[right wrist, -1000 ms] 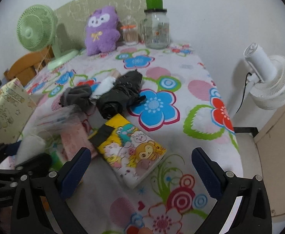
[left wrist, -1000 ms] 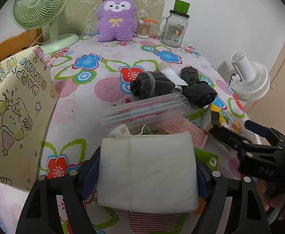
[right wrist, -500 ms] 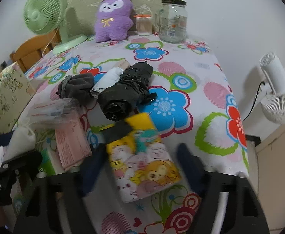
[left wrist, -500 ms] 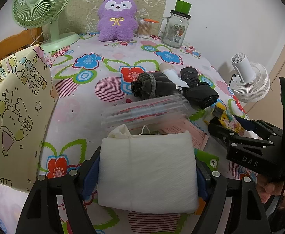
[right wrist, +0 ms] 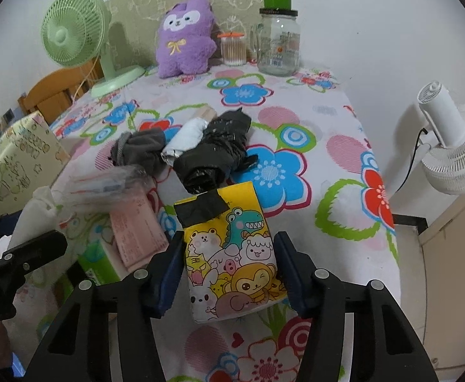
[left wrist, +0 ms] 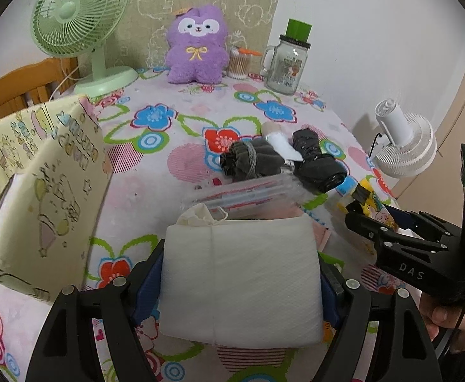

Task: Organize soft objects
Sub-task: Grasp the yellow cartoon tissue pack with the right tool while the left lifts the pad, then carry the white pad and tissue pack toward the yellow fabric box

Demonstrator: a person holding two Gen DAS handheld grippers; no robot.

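Tissue packs, two of them, each between a pair of tongs over the flowered tablecloth (right wrist: 337, 133).
White tissue pack (left wrist: 242, 283): plain, quilted, seam down the wrapper, pressed on both sides by the blue pads of the left gripper (left wrist: 240, 289), clenched on it.
Yellow cartoon pack (right wrist: 229, 251): printed with a dinosaur, a monkey, a sheep and a bear, strip of black tape across the top edge, lying between the fingers of the right gripper (right wrist: 229, 265); jaws closing, left pad at the pack's edge, right pad just beside it, grip not complete.
Ahead of the right tongs: black rolled bundle (right wrist: 216, 156), white roll (right wrist: 186, 140), grey bundle (right wrist: 140, 151).
Left of them: pink paper (right wrist: 137, 235), clear plastic packet (right wrist: 105, 184).
Far end: purple plush (left wrist: 195, 46), glass jar (left wrist: 288, 63), green fan (left wrist: 79, 22).
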